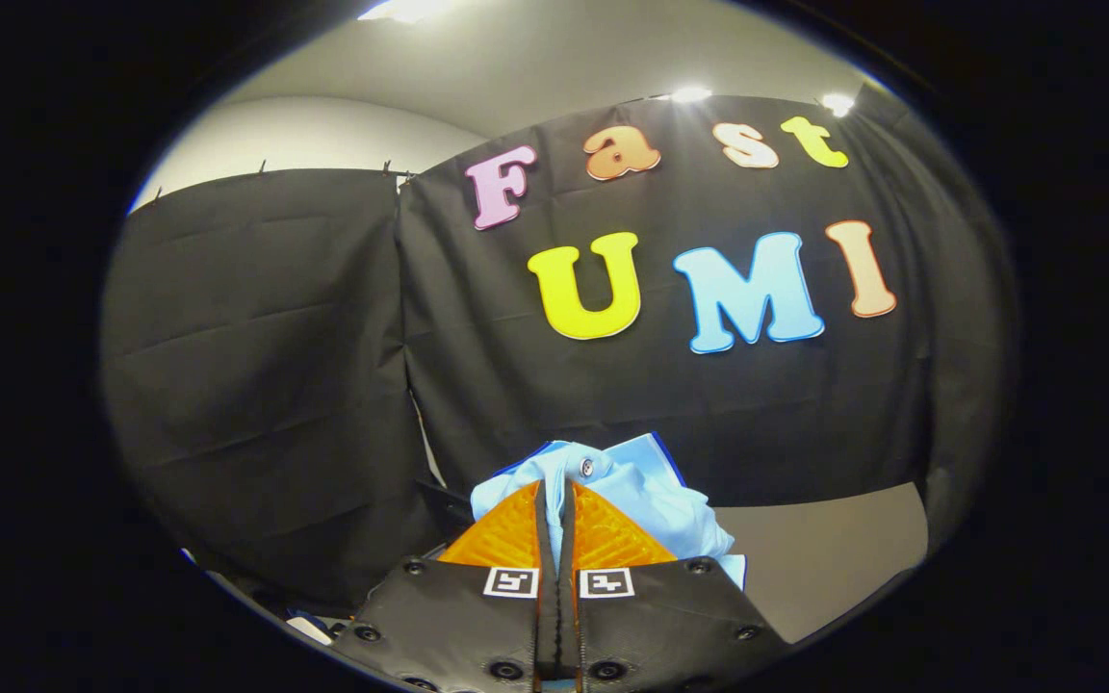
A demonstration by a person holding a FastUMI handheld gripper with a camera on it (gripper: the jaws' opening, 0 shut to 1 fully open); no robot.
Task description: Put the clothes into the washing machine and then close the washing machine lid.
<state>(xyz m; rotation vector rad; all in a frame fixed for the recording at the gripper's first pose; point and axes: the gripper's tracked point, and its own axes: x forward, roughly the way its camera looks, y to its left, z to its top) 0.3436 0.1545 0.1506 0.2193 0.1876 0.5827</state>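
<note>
Gripper view: nearest, the gripper has its two orange fingers pressed almost together, pinching a fold of the light blue garment, which bunches up just ahead of the tips and spills to their right. It seems lifted clear of the grey surface on the right, though that is hard to tell. Farther off hangs the black booth wall. To carry well, the pinch should hold firm and the cloth travel high enough not to drag on the way to the washing machine.

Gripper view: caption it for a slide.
Gripper shut on light blue garment, lifted in front of the booth's black cloth wall.
</note>
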